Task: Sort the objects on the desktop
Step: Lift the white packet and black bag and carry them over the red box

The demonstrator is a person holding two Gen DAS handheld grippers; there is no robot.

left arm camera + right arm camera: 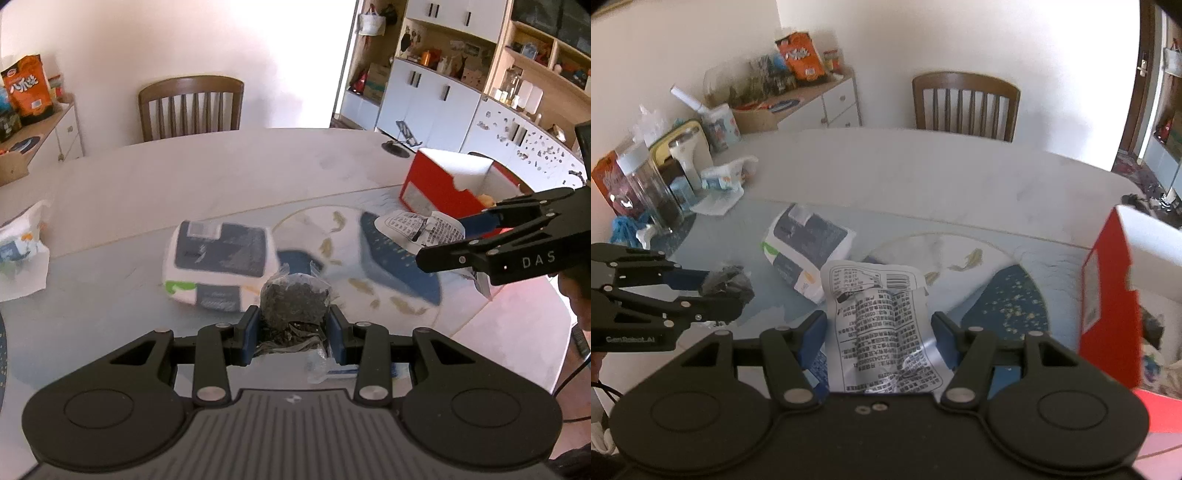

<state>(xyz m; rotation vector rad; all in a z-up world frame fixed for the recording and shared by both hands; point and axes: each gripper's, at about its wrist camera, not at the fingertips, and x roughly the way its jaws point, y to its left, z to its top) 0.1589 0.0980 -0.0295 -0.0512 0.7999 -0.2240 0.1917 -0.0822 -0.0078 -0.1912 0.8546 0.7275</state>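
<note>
Left gripper (293, 325) jaws pinch a clear bag of dark bits (293, 299), held above the table (184, 177). Right gripper (881, 332) jaws pinch a white printed packet (882, 317), near the red box (1108, 302). Blue-white pouch (221, 262) lies on table.

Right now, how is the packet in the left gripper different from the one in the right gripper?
The dark packet in the left gripper is a clear bag of small black bits, bulging and rounded; the white packet in the right gripper is a crinkled wrapper covered in black print with a barcode, and flatter. The white packet looks wider, spreading the right gripper's fingers further. Both are clamped between blue pads, above the table.
</note>
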